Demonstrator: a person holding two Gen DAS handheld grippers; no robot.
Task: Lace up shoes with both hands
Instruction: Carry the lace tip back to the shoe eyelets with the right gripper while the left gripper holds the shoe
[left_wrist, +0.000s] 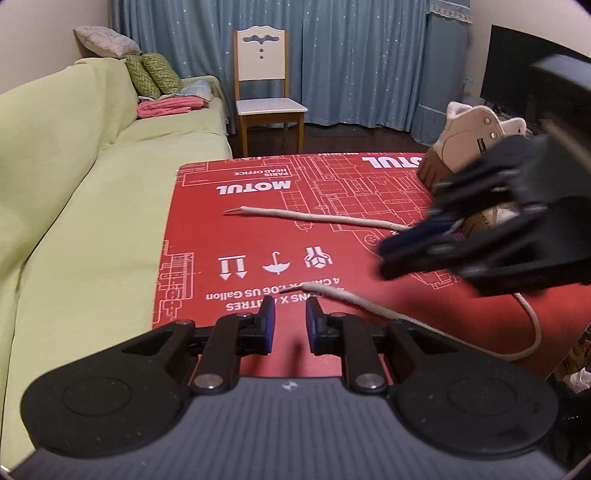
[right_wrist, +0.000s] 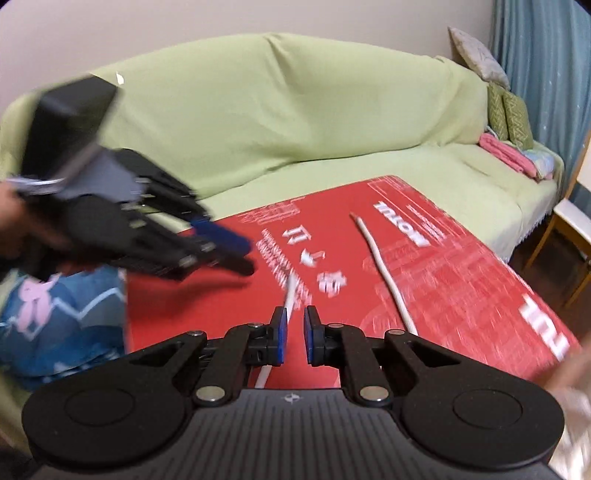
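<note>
left gripper (left_wrist: 290, 325) jaws released, empty, above near lace end (left_wrist: 332, 295) | right gripper (right_wrist: 294, 334) jaws parted, lace between, likely unpinched | far lace end (left_wrist: 295, 214) laid out leftward for threading | shoe (left_wrist: 476, 140) far right on desk (left_wrist: 207, 229)

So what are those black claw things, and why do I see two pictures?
Each black claw is a tool that a person holds, one in each hand. A camera sits on each tool, so one picture looks out from the left tool and the other from the right tool. Below them lies a red printed mat. On it are two ends of a beige shoelace, and a tan boot at the far edge. Neither tool pinches anything: both stand open, and the right one has lace under it.
</note>
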